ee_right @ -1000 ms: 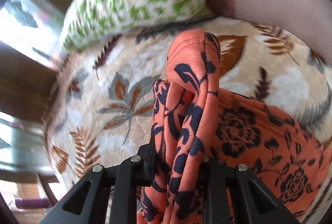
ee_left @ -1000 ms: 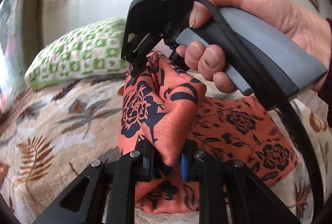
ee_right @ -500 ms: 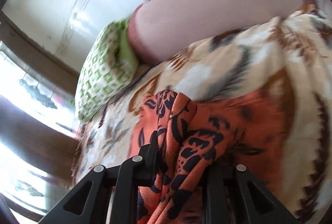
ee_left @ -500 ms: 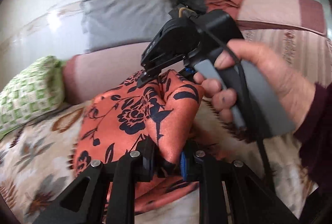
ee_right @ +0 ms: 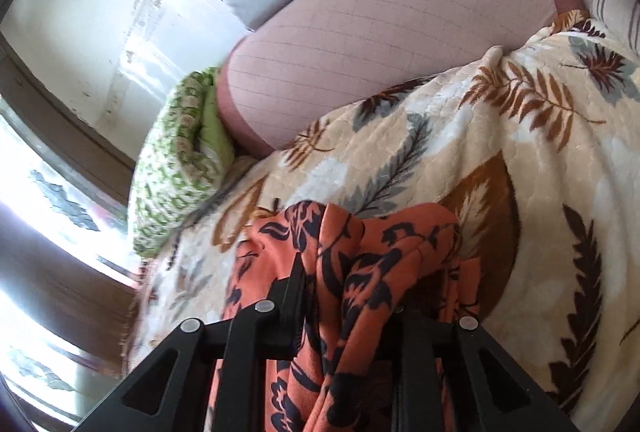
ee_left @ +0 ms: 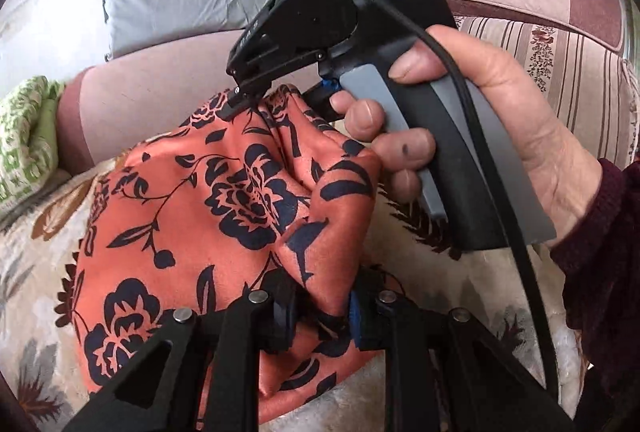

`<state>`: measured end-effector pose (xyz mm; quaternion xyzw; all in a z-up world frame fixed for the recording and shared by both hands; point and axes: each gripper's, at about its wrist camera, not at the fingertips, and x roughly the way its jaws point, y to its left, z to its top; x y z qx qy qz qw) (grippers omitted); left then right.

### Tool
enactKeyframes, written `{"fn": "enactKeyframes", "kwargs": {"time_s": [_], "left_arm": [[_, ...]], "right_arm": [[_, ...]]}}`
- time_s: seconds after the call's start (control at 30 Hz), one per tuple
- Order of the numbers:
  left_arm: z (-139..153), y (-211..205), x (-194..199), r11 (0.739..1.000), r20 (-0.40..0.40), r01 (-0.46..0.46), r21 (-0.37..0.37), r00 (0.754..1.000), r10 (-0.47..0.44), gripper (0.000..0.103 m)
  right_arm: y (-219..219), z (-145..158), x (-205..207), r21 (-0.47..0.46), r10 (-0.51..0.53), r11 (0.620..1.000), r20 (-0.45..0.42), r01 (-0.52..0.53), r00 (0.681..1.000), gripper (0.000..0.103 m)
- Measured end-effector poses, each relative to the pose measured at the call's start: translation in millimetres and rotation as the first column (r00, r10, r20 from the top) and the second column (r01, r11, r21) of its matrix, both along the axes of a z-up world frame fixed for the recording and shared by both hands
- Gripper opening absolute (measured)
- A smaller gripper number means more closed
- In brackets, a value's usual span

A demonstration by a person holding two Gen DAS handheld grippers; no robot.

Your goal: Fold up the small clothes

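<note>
Left wrist view, left gripper [ee_left: 320, 312] angled down, clamped on an orange flowered cloth [ee_left: 192, 216] over the leaf-print blanket [ee_left: 432, 272], right hand [ee_left: 492, 136] wrapped around the right gripper [ee_left: 244, 100], pinching the cloth's far edge, right wrist view, cloth [ee_right: 360, 272] bunched between its jaws.

Soft daylight throughout, blown-out glare from bright window panes [ee_right: 36, 200] at left, sheen on white wall [ee_right: 80, 12], strong fisheye curvature, dark vignetted corners, slight edge blur
</note>
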<state>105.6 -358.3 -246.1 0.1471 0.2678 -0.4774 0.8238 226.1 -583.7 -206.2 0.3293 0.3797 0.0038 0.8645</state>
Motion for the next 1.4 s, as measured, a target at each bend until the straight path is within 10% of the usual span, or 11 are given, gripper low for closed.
{"fn": "enactKeyframes", "kwargs": {"time_s": [0.27, 0.4, 0.7, 0.93, 1.17, 1.27, 1.4], "left_arm": [[1.6, 4.0, 8.1, 0.998, -0.060, 0.049, -0.044, 0.997, -0.052, 0.040], [-13.5, -4.4, 15.7, 0.999, -0.159, 0.038, 0.025, 0.987, -0.034, 0.060], [4.0, -9.1, 21.5, 0.988, -0.183, 0.146, 0.052, 0.974, -0.134, 0.076], [34.3, 30.1, 48.9, 0.976, -0.140, 0.216, 0.035, 0.968, -0.209, 0.080], [52.7, 91.9, 119.7, 0.997, -0.185, -0.026, -0.066, 0.983, 0.013, 0.081], [33.4, 104.3, 164.7, 0.965, -0.344, -0.254, -0.060, 0.913, 0.219, 0.081], [-5.4, 91.6, 188.0, 0.929, -0.431, -0.349, 0.126, 0.824, 0.368, 0.081]], "right_arm": [[9.5, 39.1, -22.5, -0.110, 0.029, 0.994, 0.153, -0.012, 0.988, 0.023], [8.9, 10.7, -11.1, -0.266, -0.020, 0.964, 0.021, 0.025, 1.000, 0.029], [-55.1, -14.7, -36.0, 0.039, -0.176, 0.983, -0.020, 0.177, 0.984, 0.030], [-48.3, 15.0, -51.8, 0.008, -0.195, 0.981, 0.038, 0.194, 0.980, 0.031], [6.5, 30.0, -37.3, -0.022, -0.041, 0.999, 0.045, 0.042, 0.998, 0.031], [12.0, 13.2, -25.4, -0.020, -0.073, 0.997, 0.014, 0.073, 0.997, 0.031], [-4.1, -47.0, -6.6, 0.019, -0.166, 0.985, -0.172, 0.171, 0.971, 0.030]]}}
